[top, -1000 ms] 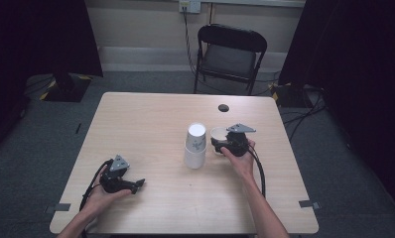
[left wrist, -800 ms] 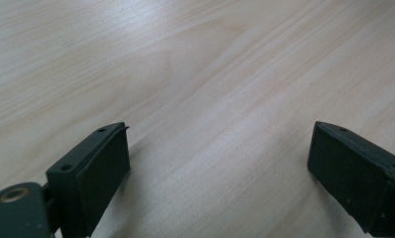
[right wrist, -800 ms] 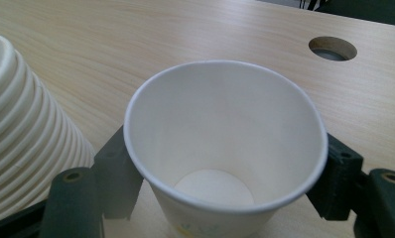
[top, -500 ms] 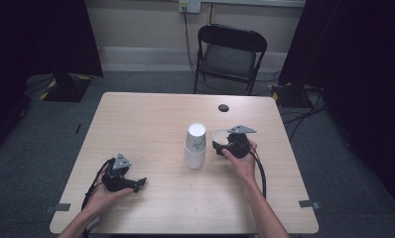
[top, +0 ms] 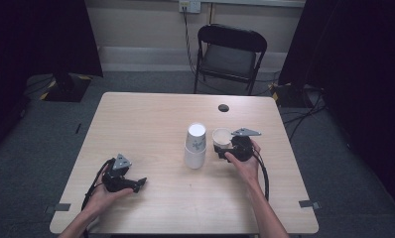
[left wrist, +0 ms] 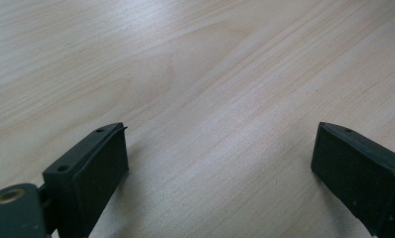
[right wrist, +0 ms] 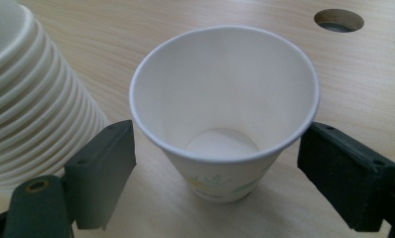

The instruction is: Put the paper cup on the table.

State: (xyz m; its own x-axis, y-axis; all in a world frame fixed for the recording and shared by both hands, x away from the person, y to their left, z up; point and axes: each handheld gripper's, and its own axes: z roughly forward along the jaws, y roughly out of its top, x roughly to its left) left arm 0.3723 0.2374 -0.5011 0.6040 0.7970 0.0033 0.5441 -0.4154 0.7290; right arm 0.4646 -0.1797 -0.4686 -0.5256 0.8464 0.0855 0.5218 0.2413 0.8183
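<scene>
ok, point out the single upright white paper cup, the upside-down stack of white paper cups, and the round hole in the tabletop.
single upright white paper cup (right wrist: 220, 144): right gripper view, inside bottom.
upside-down stack of white paper cups (top: 195, 146): high view, side wall.
round hole in the tabletop (top: 224, 107): high view, its centre.

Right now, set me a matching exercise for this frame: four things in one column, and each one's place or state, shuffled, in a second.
Things:
1. single paper cup
2. stack of cups
3. left gripper
4. round hole

Places or states:
A. upside down, mid-table
B. jaws open over bare wood
C. near the table's far edge
D. upright and empty, between the right gripper's open jaws

Pairs: 1-D, 2-A, 3-B, 4-C
</scene>
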